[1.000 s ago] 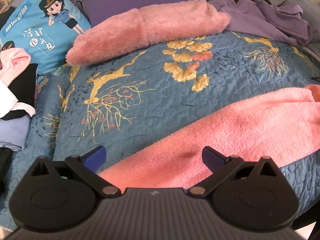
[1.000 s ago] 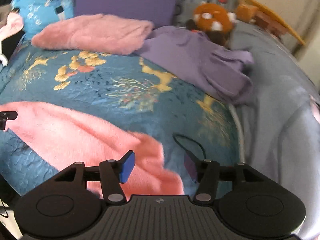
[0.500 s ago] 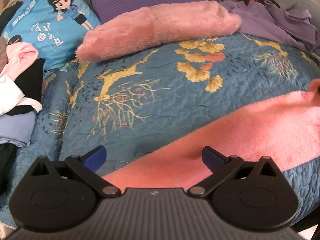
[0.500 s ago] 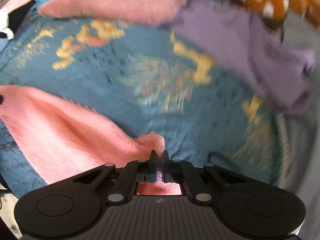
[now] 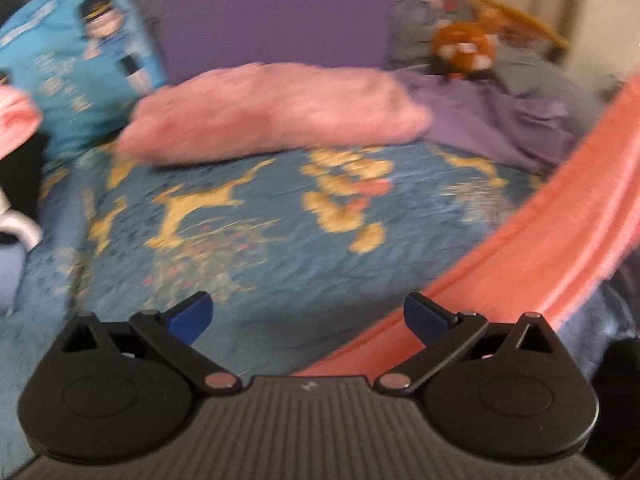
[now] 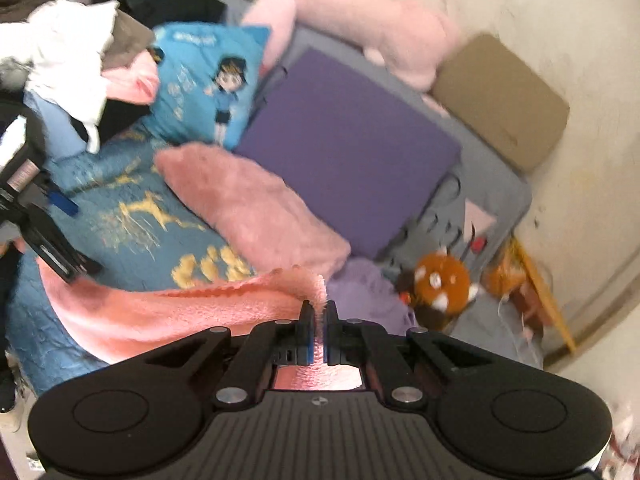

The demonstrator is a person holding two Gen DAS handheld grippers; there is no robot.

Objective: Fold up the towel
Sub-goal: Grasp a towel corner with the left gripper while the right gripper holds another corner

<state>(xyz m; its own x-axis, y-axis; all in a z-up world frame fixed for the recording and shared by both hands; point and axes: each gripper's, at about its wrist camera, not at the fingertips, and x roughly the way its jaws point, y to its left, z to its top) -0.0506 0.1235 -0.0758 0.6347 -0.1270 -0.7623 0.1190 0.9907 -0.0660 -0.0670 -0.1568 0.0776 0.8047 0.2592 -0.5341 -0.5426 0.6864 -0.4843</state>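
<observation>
Between the pressed-together fingers of the right gripper (image 6: 319,330) sits a pinched corner of the pink towel (image 6: 168,312). From there the cloth sags leftward over the blue quilt (image 6: 120,216), soft, limp and light; its fleecy pile should grip well, and corners and edges look the best hold. The left gripper (image 5: 308,316) is spread wide and holds nothing, with the towel's edge by its right finger. Farther off lie a fluffy pink cushion (image 5: 272,108) and a purple pillow (image 6: 344,148).
</observation>
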